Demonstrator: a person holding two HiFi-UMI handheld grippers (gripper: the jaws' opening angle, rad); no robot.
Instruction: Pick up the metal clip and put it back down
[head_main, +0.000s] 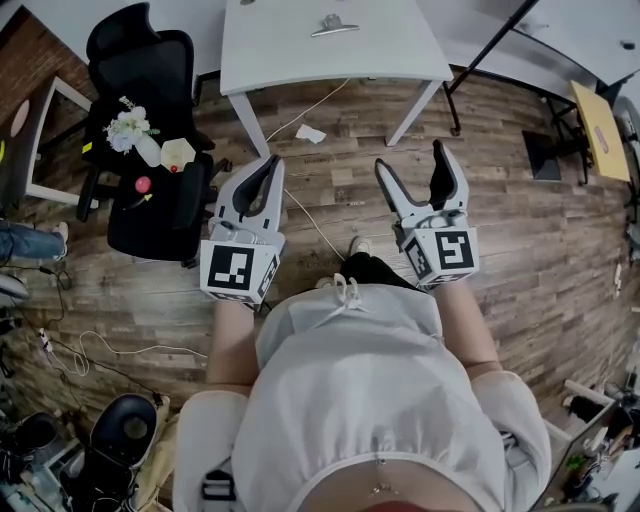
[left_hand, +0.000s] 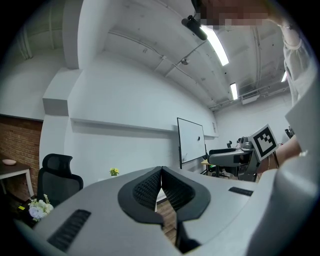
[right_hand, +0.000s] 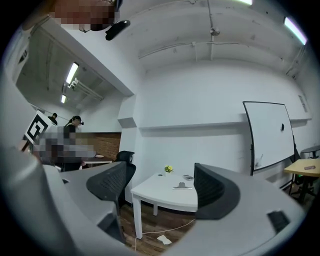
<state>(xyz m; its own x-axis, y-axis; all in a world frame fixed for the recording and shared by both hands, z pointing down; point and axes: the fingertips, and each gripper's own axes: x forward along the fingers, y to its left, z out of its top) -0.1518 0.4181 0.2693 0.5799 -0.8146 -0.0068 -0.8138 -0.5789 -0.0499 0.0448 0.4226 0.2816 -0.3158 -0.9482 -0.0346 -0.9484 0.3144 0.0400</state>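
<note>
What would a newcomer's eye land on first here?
Two marker-cubed tools are held level over the wood floor: the left tool shut on nothing, the right tool open and empty. Ahead, the metal clip lies on the white table, beyond both.

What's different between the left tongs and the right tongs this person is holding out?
The left tongs are shut, tips touching; the right tongs stand wide open. Looking along the right tongs, the clip on the white table shows in the gap, whereas the left tongs leave only a sliver of floor. Both are grey with black ribbed pads, empty, and short of the table.
</note>
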